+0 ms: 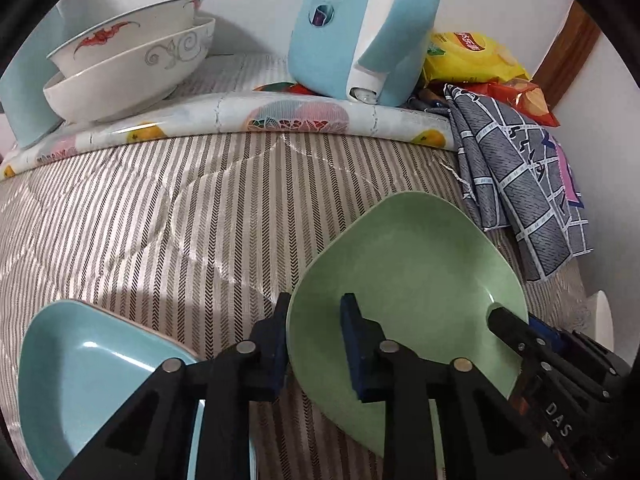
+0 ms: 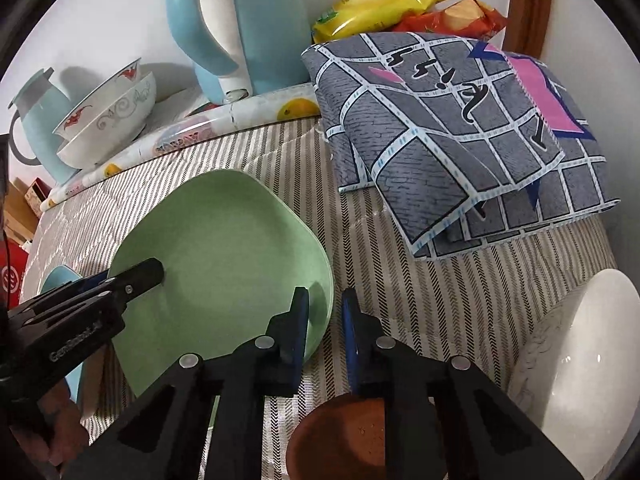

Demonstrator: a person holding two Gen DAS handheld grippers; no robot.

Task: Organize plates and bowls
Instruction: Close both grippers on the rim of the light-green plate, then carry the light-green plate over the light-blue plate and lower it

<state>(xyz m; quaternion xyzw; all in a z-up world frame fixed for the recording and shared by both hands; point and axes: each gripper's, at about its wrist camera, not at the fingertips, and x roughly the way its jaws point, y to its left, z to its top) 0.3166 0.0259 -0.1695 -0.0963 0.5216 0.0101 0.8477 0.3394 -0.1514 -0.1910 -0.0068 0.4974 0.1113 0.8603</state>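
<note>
One green plate (image 1: pixel 408 280) lies tilted on the striped tablecloth (image 1: pixel 160 220), near the front of the table, with both grippers at its rim. The left gripper (image 1: pixel 316 340) straddles the plate's left edge: one blue-padded finger stands outside the rim, the other (image 1: pixel 354 344) over the plate's inner surface, the jaws narrowed onto the rim. The right gripper (image 2: pixel 324 332) straddles the opposite edge, one finger inside the plate and one (image 2: pixel 350 340) outside; its jaws are likewise drawn in on the rim.

Other dishes, counted: one light blue plate (image 1: pixel 92 380) left of the green one; one brown bowl (image 2: pixel 340 440) below the right gripper; one white bowl (image 2: pixel 576 360) at the far right; two patterned white bowls (image 1: pixel 132 64) nested together at the back left, resting on a fruit-print mat (image 1: pixel 280 114).

Surroundings: one blue kettle (image 1: pixel 360 32) stands on the mat; one pale blue jug (image 2: pixel 40 120) stands behind the nested bowls; one folded grey checked cloth (image 2: pixel 460 128) lies to the right of the plate; two snack packets, one yellow (image 2: pixel 384 0) and one red (image 2: pixel 460 18), lie behind the cloth.
</note>
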